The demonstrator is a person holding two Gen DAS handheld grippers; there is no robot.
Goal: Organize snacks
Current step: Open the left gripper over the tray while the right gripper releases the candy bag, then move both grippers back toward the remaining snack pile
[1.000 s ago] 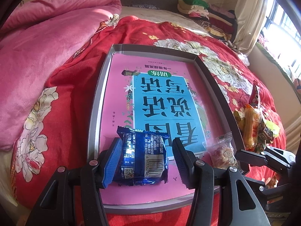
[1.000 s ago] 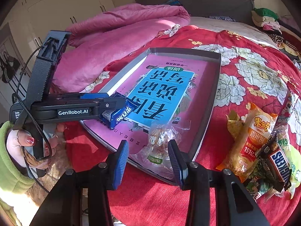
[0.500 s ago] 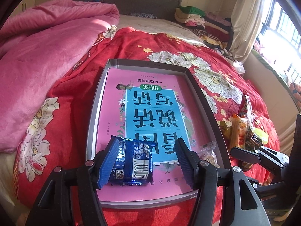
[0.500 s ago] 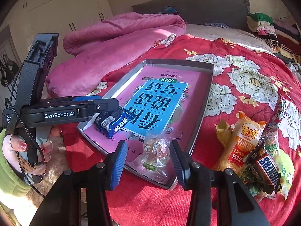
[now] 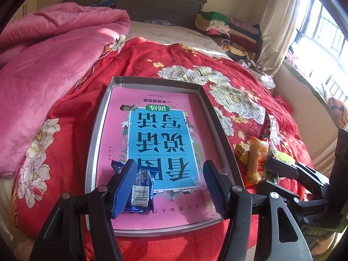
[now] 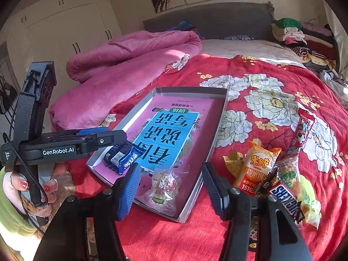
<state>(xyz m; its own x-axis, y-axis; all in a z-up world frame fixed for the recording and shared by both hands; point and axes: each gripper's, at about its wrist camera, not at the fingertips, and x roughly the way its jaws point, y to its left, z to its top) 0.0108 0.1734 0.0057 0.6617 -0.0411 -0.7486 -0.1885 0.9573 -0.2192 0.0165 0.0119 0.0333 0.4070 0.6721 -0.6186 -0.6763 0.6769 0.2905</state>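
Both claws stand apart and empty: left gripper (image 5: 168,187) over the blue packet (image 5: 139,192), right gripper (image 6: 170,188), jaws opening, over the clear packet (image 6: 164,184). Both packets lie in the tray (image 6: 218,134), near end. Risk: the right-hand snack pile (image 6: 274,174) sits on soft bedding; a careless reach could scatter it.

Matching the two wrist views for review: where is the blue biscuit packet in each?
Left wrist: blue biscuit packet at lower left, just behind the left jaw's pad.
Right wrist: left of centre, under the other gripper's tip.
Shared landmark: the grey tray in which it lies.
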